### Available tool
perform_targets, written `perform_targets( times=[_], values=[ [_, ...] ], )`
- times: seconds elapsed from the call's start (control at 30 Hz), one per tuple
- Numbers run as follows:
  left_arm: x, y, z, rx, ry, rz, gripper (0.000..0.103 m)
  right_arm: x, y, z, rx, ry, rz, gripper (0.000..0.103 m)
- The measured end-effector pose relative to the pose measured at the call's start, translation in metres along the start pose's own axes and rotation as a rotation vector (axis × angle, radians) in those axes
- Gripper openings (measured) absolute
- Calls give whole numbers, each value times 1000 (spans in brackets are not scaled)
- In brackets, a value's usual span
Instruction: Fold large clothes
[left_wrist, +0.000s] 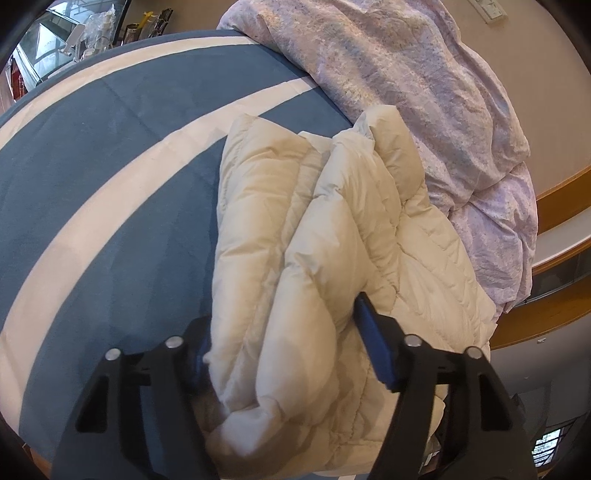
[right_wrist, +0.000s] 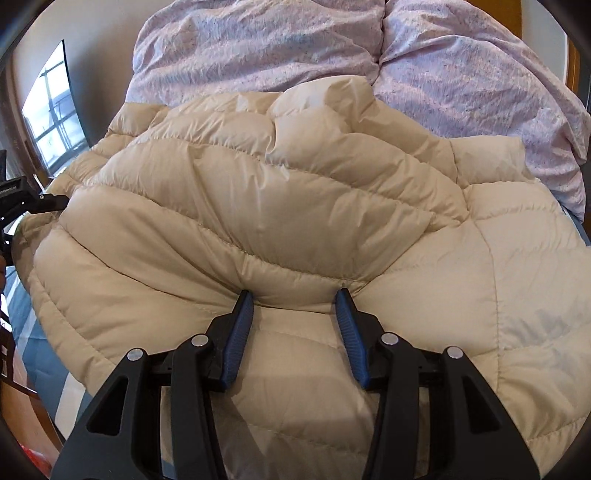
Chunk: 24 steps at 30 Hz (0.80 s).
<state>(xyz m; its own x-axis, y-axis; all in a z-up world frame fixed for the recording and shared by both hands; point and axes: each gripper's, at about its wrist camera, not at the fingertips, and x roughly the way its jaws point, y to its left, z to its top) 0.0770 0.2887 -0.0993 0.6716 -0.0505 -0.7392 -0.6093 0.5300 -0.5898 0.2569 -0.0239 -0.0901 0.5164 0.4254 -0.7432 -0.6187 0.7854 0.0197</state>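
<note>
The striped bed cover (left_wrist: 110, 177) lies bare along the bed's left side, while the cream puffer jacket (right_wrist: 295, 206) fills its near right part and a bunched lilac duvet (left_wrist: 424, 92) blocks the far edge.

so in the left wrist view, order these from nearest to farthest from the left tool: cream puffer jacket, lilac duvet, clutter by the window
1. cream puffer jacket, between the left tool's fingers.
2. lilac duvet, beyond the jacket, upper right.
3. clutter by the window, far upper left, past the striped bedsheet.
</note>
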Motion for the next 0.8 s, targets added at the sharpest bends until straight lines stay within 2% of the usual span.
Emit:
perform_targets(
  times=[0.1, 0.17, 0.33, 0.4, 0.47, 0.53, 0.63, 0.73, 0.8],
  values=[
    [-2, 0, 0, 0, -6, -15, 50, 0, -2, -1, 5, 0, 8, 49],
    [-2, 2, 0, -9, 0, -20, 50, 0, -3, -1, 10, 0, 16, 49],
    [-3, 9, 2, -32, 4, -10, 65, -1, -4, -1, 15, 2, 26, 49],
    [-3, 7, 6, -35, -3, 5, 76, -1, -5, -1, 17, 2, 27, 49],
    [0, 4, 10, -23, 8, 7, 77, -1, -4, -1, 19, 1, 30, 49],
    [3, 3, 12, -16, 12, 3, 74, -1, -4, -1, 19, 2, 32, 49],
    [8, 0, 11, -11, 24, -14, 64, 0, -4, -1, 21, 3, 32, 49],
    [8, -4, 9, 2, 21, -21, 50, 0, -4, -1, 25, 5, 35, 49],
    [4, -7, 9, 14, 10, -32, 34, 0, -3, -1, 26, 5, 35, 49]
  ],
)
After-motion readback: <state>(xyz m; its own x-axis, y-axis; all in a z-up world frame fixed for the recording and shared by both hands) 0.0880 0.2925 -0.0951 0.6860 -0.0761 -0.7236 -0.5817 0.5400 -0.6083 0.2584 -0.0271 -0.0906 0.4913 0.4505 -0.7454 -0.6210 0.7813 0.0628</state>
